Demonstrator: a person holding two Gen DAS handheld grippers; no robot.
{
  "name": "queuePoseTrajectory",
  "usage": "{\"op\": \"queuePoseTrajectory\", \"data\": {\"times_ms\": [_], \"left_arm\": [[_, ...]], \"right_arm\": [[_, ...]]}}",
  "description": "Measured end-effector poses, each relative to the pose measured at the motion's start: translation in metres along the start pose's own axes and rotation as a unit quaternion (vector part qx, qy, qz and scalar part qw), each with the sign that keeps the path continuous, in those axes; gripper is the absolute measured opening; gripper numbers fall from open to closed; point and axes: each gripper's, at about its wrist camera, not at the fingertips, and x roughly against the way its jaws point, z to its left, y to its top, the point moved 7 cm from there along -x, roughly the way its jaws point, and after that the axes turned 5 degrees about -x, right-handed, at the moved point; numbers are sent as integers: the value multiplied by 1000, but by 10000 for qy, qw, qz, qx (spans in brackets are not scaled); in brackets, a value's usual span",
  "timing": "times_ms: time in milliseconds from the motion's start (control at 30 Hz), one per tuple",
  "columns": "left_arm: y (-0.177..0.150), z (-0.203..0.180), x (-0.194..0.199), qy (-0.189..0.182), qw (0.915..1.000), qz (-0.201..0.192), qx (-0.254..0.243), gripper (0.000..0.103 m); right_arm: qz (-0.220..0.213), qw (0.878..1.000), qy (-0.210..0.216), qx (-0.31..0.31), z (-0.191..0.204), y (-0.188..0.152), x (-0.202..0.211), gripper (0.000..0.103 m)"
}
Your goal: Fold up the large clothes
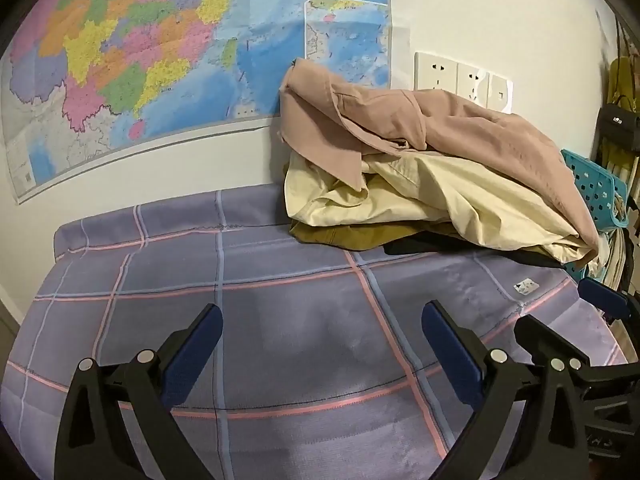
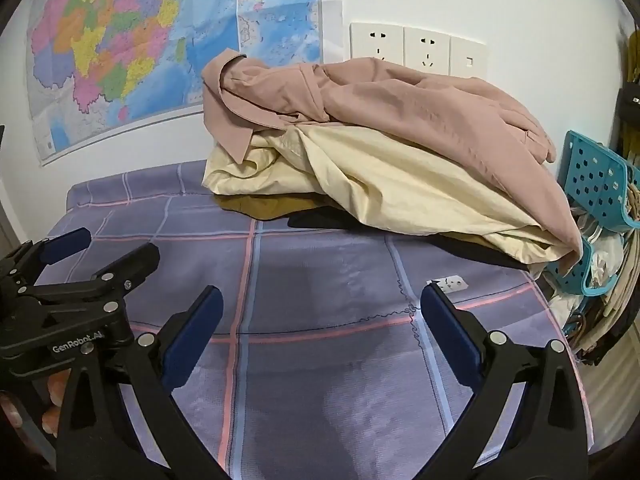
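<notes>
A heap of unfolded clothes lies at the back right of the bed against the wall. A dusty pink garment (image 1: 460, 128) (image 2: 400, 108) is on top, a cream one (image 1: 400, 196) (image 2: 380, 188) under it, and a mustard one (image 1: 352, 234) (image 2: 260, 206) and a dark one at the bottom. My left gripper (image 1: 322, 316) is open over the bare bedspread, well short of the heap, with nothing between its fingers. My right gripper (image 2: 322, 300) is open too, beside it on the right, also empty. The left gripper (image 2: 116, 246) shows at the left of the right wrist view.
The bed has a purple plaid spread (image 1: 280, 340) (image 2: 320, 360). A map (image 1: 140, 60) and wall sockets (image 2: 416, 46) are on the wall behind. A teal perforated basket (image 2: 596, 184) with bags stands off the bed's right edge.
</notes>
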Motion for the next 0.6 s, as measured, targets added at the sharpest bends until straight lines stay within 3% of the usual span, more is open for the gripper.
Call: {"op": "queuePoseTrajectory", "data": {"times_ms": [167,600], "left_arm": [[4,0,2,120,9999,-82,-56,96],[6,0,0,20,9999,-120,-61,96]], "right_arm": [[-39,10000,-30,54,1,2,2,97],[-98,9999,-101,55,-1,6,1,97]]}}
